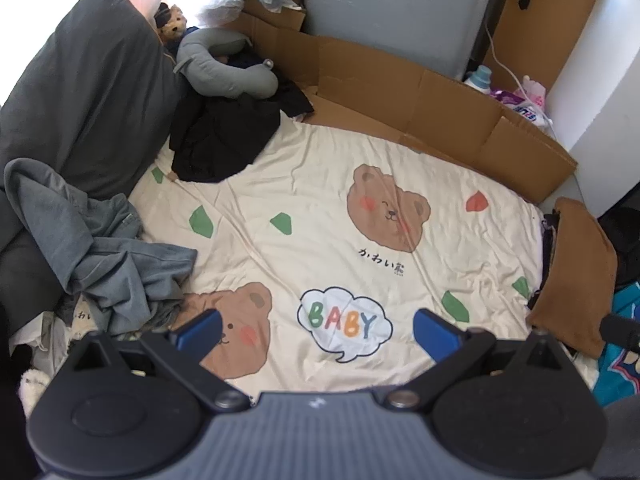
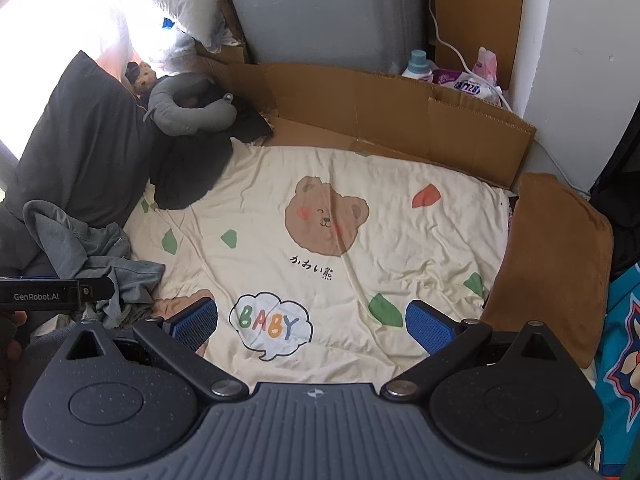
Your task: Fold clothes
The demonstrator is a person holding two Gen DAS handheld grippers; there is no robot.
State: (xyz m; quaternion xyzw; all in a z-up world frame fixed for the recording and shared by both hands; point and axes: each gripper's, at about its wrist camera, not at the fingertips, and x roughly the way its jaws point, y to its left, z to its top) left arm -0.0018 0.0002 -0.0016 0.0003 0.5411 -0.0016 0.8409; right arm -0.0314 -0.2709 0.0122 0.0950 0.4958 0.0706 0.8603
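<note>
Grey clothes (image 1: 100, 248) crumpled, no clear axis; both grippers' fingers spread, empty.

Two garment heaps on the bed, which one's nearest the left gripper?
The grey-blue heap, crumpled at the sheet's left edge just beyond the left gripper. The black heap lies farther back, below the grey neck pillow.

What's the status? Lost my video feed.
Left gripper open, empty. Right gripper open, empty. Grey clothes crumpled at left, untouched. Bedsheet between.
</note>
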